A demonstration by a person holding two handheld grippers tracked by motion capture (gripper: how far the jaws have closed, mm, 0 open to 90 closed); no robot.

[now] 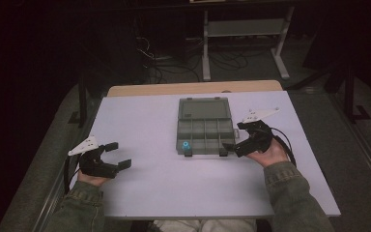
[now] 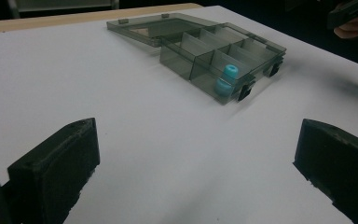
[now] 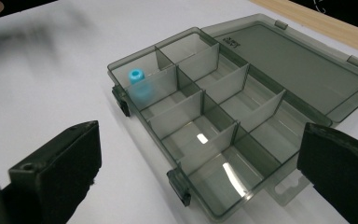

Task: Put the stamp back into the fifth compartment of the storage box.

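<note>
Blue bead (image 1: pixel 186 144) in organizer box (image 1: pixel 217 127)

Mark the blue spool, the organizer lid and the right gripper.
blue spool (image 3: pixel 135 74), right gripper view, top ring.
organizer lid (image 1: pixel 205 107), high view, flat panel middle.
right gripper (image 1: pixel 234 139), high view, midway between fingertips.

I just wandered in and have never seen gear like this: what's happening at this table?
A person sits at a white table holding a black two-jaw tool in each hand. Between them lies an open smoky-grey plastic compartment box, lid folded back, with a small blue cylinder in its front-left corner compartment. The right tool is open at the box's front-right corner; the left tool is open, apart from the box, holding nothing.
</note>
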